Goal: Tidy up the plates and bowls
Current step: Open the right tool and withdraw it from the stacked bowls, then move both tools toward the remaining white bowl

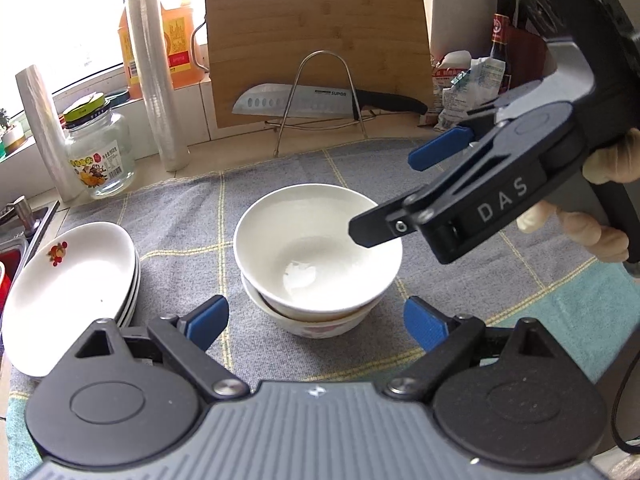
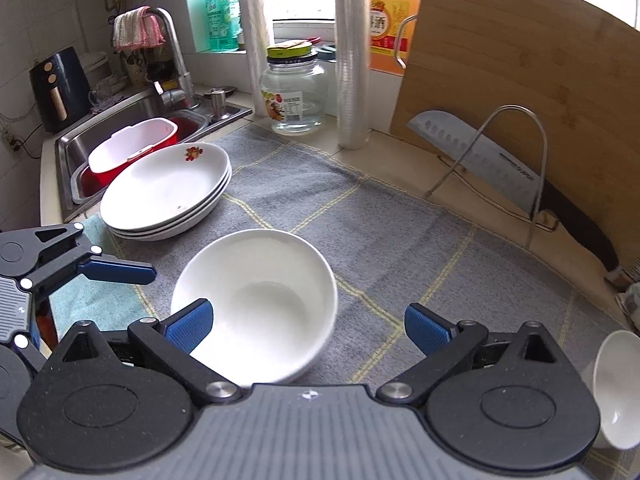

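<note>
Now white bowl (image 1: 318,254) nested atop 2nd bowl (image 1: 312,326).

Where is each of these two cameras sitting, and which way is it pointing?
Left wrist: on the left gripper, looking down at stacked bowls; the right gripper and a hand show.
Right wrist: on the right gripper, looking toward the sink; the left gripper shows.
Shared: bowls, stacked plates, cutting board, knife.

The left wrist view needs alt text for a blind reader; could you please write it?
A white bowl sits nested in another bowl on a grey cloth, between the open left tongs. Stacked plates lie left; the right tongs hover open above the bowl's rim.
</note>
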